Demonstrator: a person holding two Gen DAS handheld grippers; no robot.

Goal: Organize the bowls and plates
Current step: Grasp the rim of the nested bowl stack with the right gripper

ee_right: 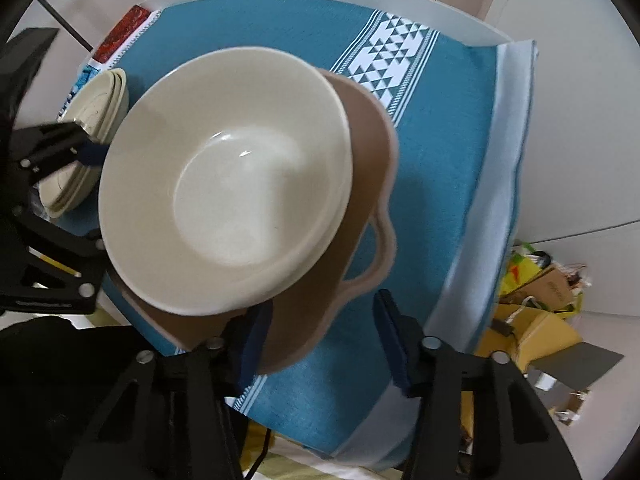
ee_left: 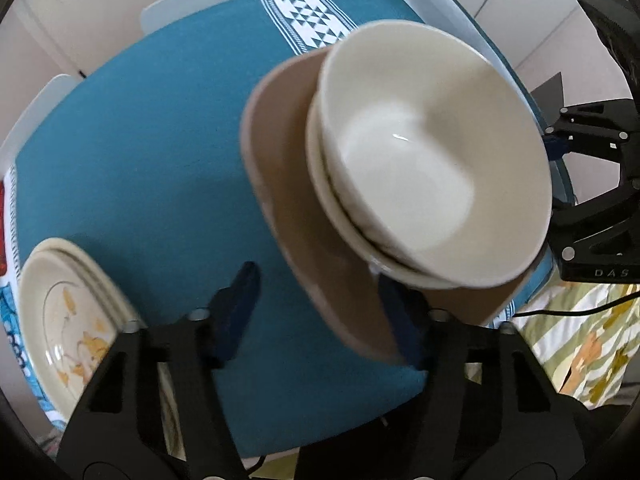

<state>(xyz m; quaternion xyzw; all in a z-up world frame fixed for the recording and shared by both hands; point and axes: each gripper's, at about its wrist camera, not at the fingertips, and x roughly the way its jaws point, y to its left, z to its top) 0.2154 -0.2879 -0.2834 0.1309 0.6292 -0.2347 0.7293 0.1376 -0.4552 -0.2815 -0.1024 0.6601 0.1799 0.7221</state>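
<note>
Both half-closed grippers, left gripper [ee_left: 316, 312] and right gripper [ee_right: 320, 336], hold nothing yet, so the brown tray [ee_right: 368, 184] under the stacked bowls [ee_right: 228, 176] is best gripped by opposite rims and kept level

Stacked bowls [ee_right: 224, 184] on handled tray [ee_right: 372, 216], tray on tablecloth [ee_right: 440, 160], stacked plates [ee_left: 68, 312] left of tray

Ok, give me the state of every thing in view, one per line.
Cream bowls: nested, upright, empty, sitting on the brown tray.
Brown tray: handled, carrying the bowls, its rim between both grippers' fingers.
Patterned plates: stacked, apart from the tray, untouched.
Left gripper: open, straddling the tray's rim.
Right gripper: open, straddling the opposite rim.
Teal tablecloth: spread flat.
</note>
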